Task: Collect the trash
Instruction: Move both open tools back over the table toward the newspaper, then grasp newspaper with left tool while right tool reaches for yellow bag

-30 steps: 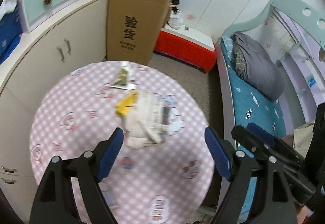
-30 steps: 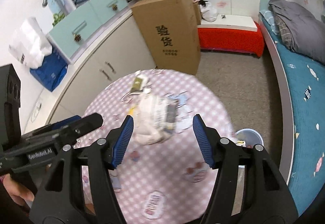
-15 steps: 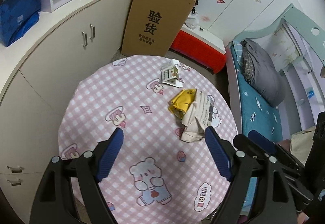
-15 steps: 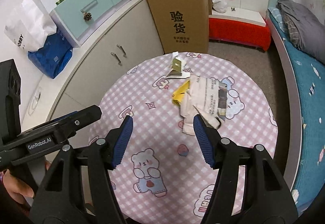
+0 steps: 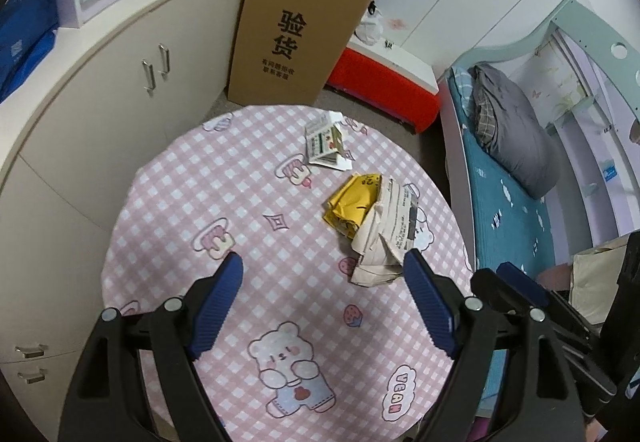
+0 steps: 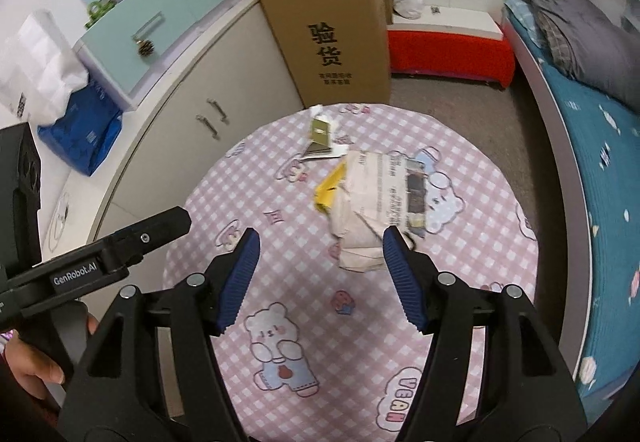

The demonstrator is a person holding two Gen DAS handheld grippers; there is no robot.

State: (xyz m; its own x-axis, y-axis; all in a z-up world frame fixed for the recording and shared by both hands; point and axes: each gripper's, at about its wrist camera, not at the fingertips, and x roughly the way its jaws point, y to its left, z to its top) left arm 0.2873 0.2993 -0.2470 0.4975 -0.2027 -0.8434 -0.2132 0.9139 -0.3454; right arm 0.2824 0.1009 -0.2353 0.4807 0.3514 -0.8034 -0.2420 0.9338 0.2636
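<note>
A: Where is the trash at this moment?

B: On the round table with the pink checked cloth (image 5: 248, 201). A crumpled sheet of newspaper (image 5: 390, 230) lies toward its right side, touching a folded yellow wrapper (image 5: 352, 203); a small torn printed carton (image 5: 326, 143) sits apart, near the far edge.

A: And the grippers?

B: Both stand released, with nothing between the blue pads. The left gripper (image 5: 322, 296) hangs above bare cloth with the newspaper just off its right finger. The right gripper (image 6: 320, 262) is spread less wide, and the paper's near end shows between its tips from above.

A: What would make the pickup go well?

B: Probably the right gripper should take the newspaper. It seems best to come down over the bunched near end, where the folds give the pads something thick to bite, rather than over the flat printed part. The yellow wrapper may drag along, so the left gripper could take it separately.
</note>
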